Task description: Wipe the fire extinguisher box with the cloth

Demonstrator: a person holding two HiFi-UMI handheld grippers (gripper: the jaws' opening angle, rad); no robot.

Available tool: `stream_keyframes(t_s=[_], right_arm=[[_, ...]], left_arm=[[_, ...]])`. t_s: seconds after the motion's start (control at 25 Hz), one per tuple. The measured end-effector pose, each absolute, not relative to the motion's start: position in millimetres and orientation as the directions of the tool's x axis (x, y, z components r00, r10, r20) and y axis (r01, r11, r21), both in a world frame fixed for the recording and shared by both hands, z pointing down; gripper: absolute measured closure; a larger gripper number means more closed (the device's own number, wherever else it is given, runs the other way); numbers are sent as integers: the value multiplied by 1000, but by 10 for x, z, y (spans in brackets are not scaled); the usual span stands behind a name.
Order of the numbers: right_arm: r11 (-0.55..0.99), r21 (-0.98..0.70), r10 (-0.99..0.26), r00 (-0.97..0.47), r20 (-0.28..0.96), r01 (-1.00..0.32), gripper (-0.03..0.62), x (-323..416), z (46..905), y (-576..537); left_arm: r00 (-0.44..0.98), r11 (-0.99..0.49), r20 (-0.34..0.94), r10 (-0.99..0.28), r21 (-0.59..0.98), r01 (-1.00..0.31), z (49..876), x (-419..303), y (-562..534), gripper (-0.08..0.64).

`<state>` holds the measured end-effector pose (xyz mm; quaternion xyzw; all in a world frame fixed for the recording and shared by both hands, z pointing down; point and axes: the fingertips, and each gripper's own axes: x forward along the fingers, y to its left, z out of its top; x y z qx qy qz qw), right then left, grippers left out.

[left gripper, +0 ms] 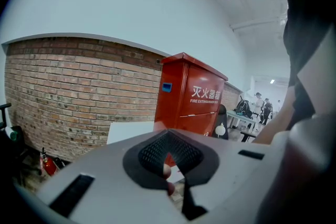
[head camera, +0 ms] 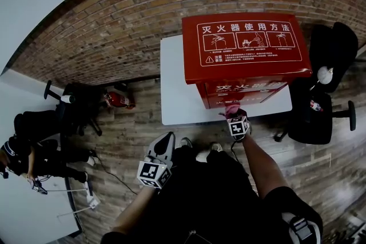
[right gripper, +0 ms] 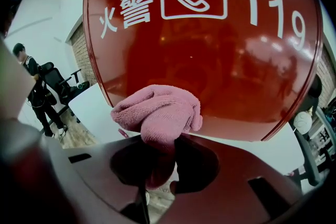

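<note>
The left tool (head camera: 164, 144) is held low and close to the person's body, well short of the worktop (head camera: 174, 94). Its jaws are pressed together with nothing between them, and they point towards the fire extinguisher box (head camera: 246, 46).

The right tool (head camera: 234, 117) reaches further forward, with its jaws pinched on a pink cloth (right gripper: 157, 113). The cloth bunches out ahead of the jaw tips in a rounded wad. This wad sits against the lower front of the box, just above the box's bottom edge, below the white "119" lettering seen in the right gripper view.

Ahead of both tools, the red box stands upright on the white worktop, with its long axis vertical. Its lettered front faces the person, and its top carries a white-outlined instruction panel. Its doors are shut, so the contents cannot be seen. The box is directly ahead of the right tool and ahead and to the right of the left one.

A black office chair (head camera: 311, 117) stands on the wooden floor to the right of the right tool. A small red extinguisher (head camera: 117, 100) lies on the floor far to the left of the left tool, near the foot of the brick wall (head camera: 114, 26). That wall runs behind the box and the worktop.
</note>
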<state>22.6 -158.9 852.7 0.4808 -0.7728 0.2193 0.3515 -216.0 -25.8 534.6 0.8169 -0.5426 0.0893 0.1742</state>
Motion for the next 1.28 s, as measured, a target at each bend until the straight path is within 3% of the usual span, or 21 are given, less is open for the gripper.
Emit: stream_keyframes(t_s=[1.28], right_arm=[[437, 7, -630, -300, 717, -899, 506, 331, 8220, -1604]], left_arm=[[433, -388, 314, -845, 198, -900, 5319, -1930, -330, 537]])
